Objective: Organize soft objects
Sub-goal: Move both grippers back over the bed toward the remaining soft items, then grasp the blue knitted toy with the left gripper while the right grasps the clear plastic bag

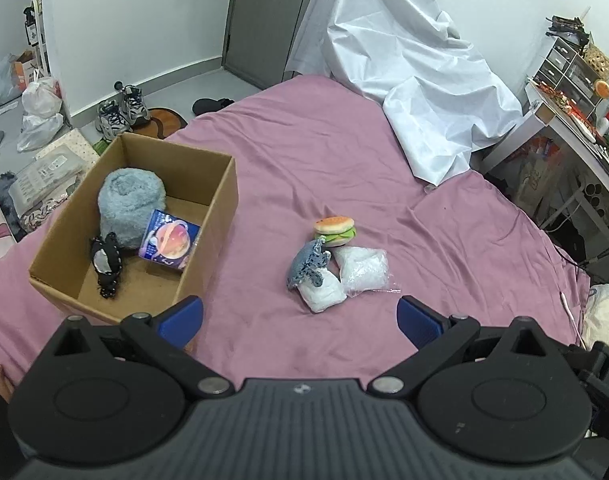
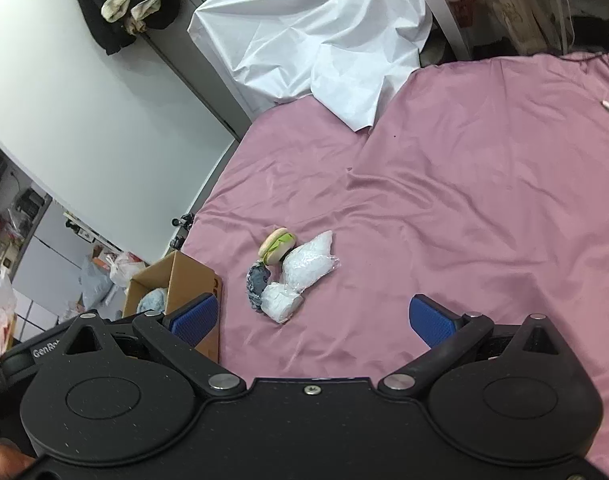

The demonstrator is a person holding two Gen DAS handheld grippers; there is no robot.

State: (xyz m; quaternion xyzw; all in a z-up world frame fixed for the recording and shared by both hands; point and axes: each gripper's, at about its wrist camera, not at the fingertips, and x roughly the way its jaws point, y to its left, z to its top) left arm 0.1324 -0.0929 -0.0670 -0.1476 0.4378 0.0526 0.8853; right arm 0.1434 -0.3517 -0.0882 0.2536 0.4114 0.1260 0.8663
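Four soft items remain on the mauve bedsheet (image 1: 304, 168), clustered to the right of the open brown cardboard box (image 1: 208, 236): a plush hamburger toy (image 1: 335, 231), a grey-blue knitted fabric piece (image 1: 307, 266), and two white stuffing-filled plastic bags (image 1: 363, 267) (image 1: 322, 295), all touching. Inside the box: a fluffy grey-blue roll (image 1: 130, 208), a purple printed packet (image 1: 169, 245), a black lacy item (image 1: 106, 266). Left gripper (image 1: 300, 322) and right gripper (image 2: 310, 320) both hang with jaws apart, empty, short of the cluster. Judgement: roughly half done; four transfers left.

You've open pink sheet (image 1: 344, 152) all round the toy pile (image 1: 336, 264); cardboard box (image 1: 220, 216) blocks left, white cover (image 1: 416, 80) at far end.
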